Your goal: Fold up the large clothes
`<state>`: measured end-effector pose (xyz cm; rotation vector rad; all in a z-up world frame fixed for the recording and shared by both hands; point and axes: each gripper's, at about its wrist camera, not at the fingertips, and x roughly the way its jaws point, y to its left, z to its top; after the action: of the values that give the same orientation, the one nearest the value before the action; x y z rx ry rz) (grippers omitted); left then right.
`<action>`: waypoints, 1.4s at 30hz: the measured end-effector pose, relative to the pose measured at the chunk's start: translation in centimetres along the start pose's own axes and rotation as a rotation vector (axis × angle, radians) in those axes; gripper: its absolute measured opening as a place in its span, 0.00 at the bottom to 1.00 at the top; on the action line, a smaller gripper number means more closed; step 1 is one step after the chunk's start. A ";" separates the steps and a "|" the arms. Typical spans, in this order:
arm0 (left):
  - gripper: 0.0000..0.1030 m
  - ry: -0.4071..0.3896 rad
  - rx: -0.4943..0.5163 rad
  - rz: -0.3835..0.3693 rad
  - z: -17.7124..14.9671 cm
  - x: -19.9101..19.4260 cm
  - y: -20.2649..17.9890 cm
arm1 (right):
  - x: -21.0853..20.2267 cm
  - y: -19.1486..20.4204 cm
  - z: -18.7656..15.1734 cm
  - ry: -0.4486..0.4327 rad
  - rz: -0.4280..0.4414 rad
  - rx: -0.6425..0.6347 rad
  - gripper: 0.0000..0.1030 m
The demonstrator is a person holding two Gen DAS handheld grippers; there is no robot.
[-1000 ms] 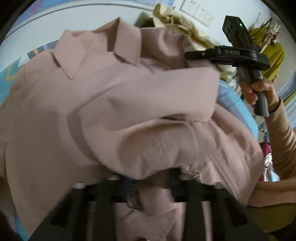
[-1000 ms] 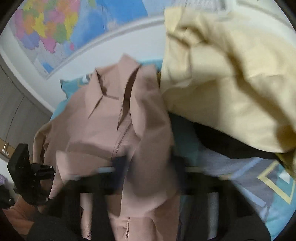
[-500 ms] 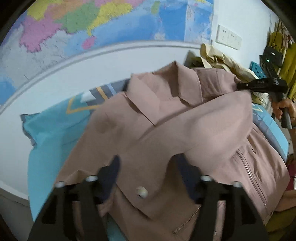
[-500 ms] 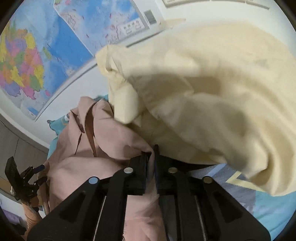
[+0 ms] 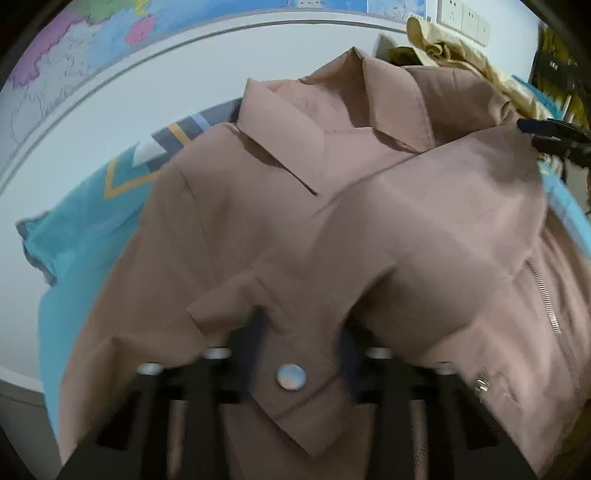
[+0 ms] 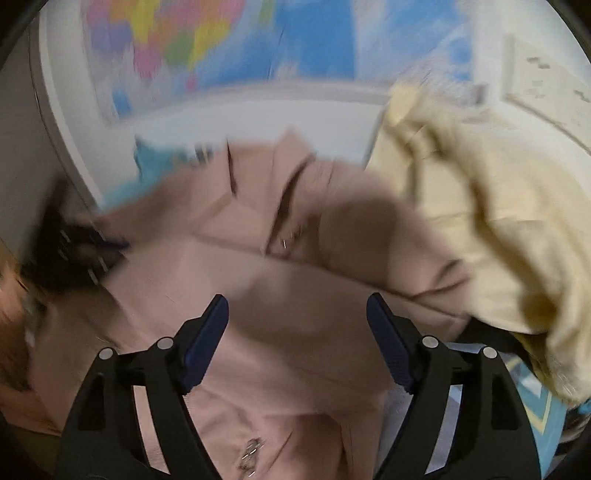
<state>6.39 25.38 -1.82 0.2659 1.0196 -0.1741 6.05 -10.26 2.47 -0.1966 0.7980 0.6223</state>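
A dusty-pink jacket (image 5: pixel 332 221) lies collar-up on a blue cloth, one sleeve folded across its front. My left gripper (image 5: pixel 303 325) is blurred, its jaws closing on the sleeve cuff (image 5: pixel 291 376), which bears a silver snap and sits between the fingers. In the right wrist view the same jacket (image 6: pixel 277 295) lies below my right gripper (image 6: pixel 297 306). That gripper's jaws are opening wide with nothing between them. The right gripper (image 5: pixel 550 129) also shows at the left wrist view's right edge, beside the jacket's shoulder.
A crumpled cream garment (image 6: pixel 480 221) lies heaped against the jacket's right side. The blue patterned cloth (image 5: pixel 92 221) covers the surface beneath. A coloured map (image 6: pixel 221 44) and sockets (image 5: pixel 461 18) are on the white wall behind. A blurred hand (image 6: pixel 11 295) sits at the left edge.
The left gripper let go of bunched fabric, opened, drew back, and now closes around the cuff. The right gripper released the jacket's edge, opened wide and pulled back. The sleeve now lies across the front.
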 end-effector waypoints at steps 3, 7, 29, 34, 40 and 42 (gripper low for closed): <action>0.05 -0.050 -0.010 0.066 1.0 -0.7 0.2 | 4.0 -0.9 -0.3 0.092 -0.049 0.004 0.62; 0.07 -0.188 -0.031 0.180 2.6 -2.9 0.6 | 5.0 -3.1 -0.7 0.099 -0.118 0.070 0.47; 0.76 -0.248 -0.232 0.158 -5.0 -9.6 6.8 | 7.3 10.2 2.9 0.131 0.211 -0.169 0.58; 0.78 -0.193 -0.286 0.198 -9.3 -10.9 8.0 | 7.5 8.6 1.9 0.168 0.147 -0.150 0.58; 0.78 -0.143 -0.311 0.143 -14.1 -11.2 8.0 | 2.4 10.7 1.3 0.101 0.346 -0.160 0.68; 0.74 -0.132 -0.311 0.136 -14.9 -11.0 7.9 | 1.5 13.5 1.3 0.087 0.439 -0.217 0.69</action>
<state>-9.39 37.55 1.33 0.0390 0.8798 0.0896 -0.30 1.85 3.16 -0.2501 0.8638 1.1229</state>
